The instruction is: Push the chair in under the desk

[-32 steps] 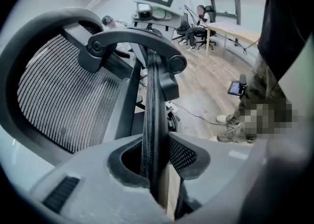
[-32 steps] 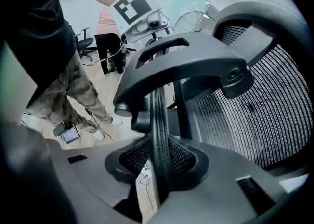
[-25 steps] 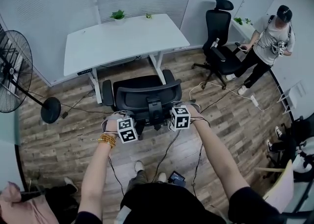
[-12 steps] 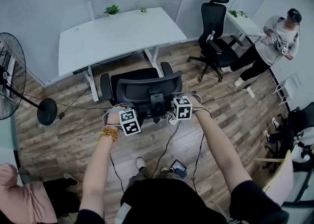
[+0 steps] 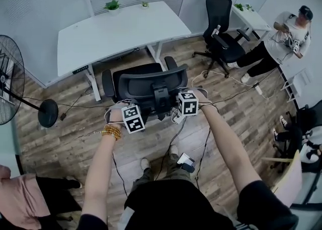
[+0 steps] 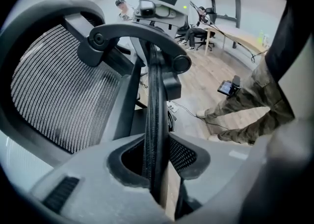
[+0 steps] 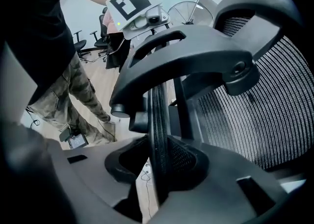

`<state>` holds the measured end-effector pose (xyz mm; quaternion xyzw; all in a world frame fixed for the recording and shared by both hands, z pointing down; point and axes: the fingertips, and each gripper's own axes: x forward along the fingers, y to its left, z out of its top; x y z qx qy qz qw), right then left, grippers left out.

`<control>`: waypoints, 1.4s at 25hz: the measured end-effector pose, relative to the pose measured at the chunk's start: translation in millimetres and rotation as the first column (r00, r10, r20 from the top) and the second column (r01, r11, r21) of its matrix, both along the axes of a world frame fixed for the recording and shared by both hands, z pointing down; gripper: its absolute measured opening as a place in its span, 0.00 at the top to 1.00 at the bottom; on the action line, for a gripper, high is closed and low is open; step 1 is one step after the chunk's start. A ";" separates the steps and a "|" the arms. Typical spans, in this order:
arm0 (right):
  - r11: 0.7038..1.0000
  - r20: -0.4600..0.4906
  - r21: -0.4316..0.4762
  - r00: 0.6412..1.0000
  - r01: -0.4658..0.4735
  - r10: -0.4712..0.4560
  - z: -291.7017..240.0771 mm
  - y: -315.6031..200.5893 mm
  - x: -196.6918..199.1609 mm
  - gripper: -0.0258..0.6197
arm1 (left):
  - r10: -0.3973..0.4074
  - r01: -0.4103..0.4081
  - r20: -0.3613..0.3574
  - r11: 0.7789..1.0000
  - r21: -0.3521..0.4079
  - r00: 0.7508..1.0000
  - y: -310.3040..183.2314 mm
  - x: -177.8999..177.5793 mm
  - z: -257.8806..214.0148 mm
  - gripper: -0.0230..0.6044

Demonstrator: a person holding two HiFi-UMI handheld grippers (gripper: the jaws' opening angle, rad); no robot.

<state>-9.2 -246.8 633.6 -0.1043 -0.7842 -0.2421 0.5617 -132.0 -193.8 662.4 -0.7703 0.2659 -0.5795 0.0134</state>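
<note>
Nearest the person, the left gripper (image 5: 134, 111) and right gripper (image 5: 184, 99) each pinch the back rim of the chair (image 5: 151, 86), level with each other. Beyond the chair and in line with its seat stands the table (image 5: 115, 31), so the push likely runs straight ahead.

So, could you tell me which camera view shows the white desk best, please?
The head view: the whole white desk shows there, with the chair just in front of it. Both gripper views are filled by the chair up close, and neither shows that desk.
</note>
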 end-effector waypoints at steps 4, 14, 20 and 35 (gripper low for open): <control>1.000 0.011 0.011 1.000 0.016 -0.016 0.2 -14.9 -4.3 0.78 | -0.010 0.009 0.008 1.000 0.016 1.000 -13.7 -3.4 0.4 0.78; 0.998 0.008 0.015 0.998 0.061 -0.061 0.7 -55.1 3.2 0.78 | -0.062 0.062 0.008 0.998 0.000 0.998 -47.0 5.6 1.2 0.78; 0.996 0.013 0.016 0.996 0.085 -0.085 0.5 -72.1 6.2 0.78 | -0.084 0.084 0.009 0.996 -0.002 0.996 -61.3 9.5 1.3 0.78; 0.993 0.015 0.008 0.993 0.120 -0.121 -0.6 -118.6 7.6 0.78 | -0.112 0.112 0.014 0.994 -0.014 0.994 -104.8 11.6 0.0 0.78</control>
